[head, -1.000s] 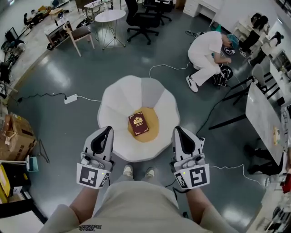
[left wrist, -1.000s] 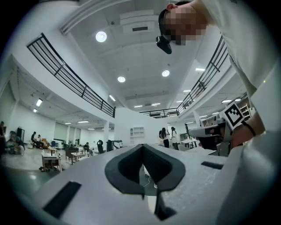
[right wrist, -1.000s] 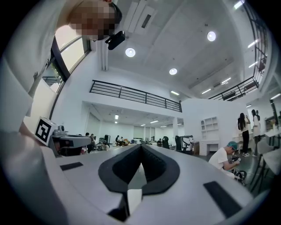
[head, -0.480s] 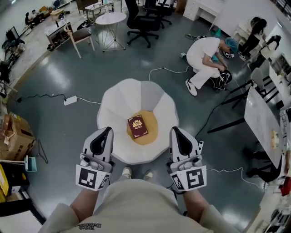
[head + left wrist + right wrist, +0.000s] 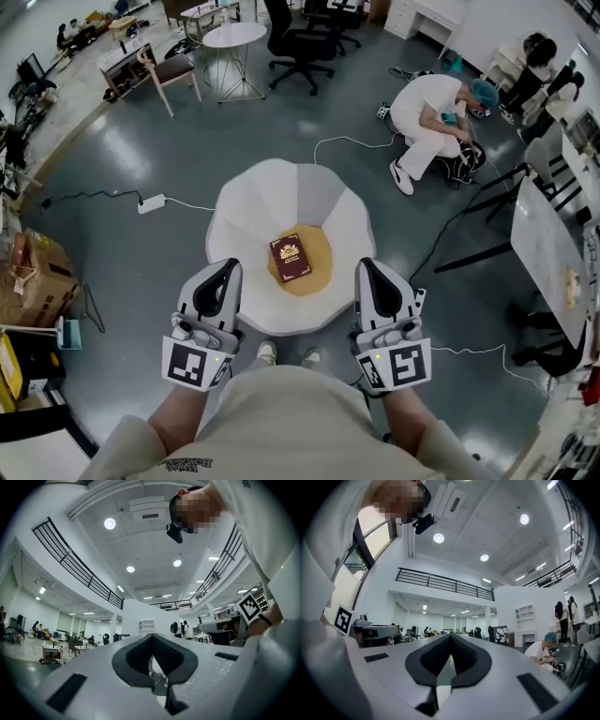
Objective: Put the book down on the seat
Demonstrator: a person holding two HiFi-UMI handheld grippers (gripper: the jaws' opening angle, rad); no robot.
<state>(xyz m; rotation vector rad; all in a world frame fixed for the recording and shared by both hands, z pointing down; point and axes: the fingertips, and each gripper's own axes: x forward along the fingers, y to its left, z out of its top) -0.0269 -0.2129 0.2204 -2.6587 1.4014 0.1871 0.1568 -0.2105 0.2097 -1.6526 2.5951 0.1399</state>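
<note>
Placement appears complete: the book [image 5: 291, 258] lies flat on the seat [image 5: 251, 202], left gripper [image 5: 223, 269] and right gripper [image 5: 368, 267] clear of it (both shut, holding nothing), so no further move seems required.

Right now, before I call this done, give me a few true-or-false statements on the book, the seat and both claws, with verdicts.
1. The book lies on the yellow seat cushion of the white chair. True.
2. The right claw is clamped on the book. False: it is shut on nothing and held clear of the book, near the person's body.
3. The left claw is shut and empty. True.
4. The book stands upright against the backrest. False: it lies flat, cover up.
5. A person in white crouches on the floor beyond the chair, to the right. True.
</note>
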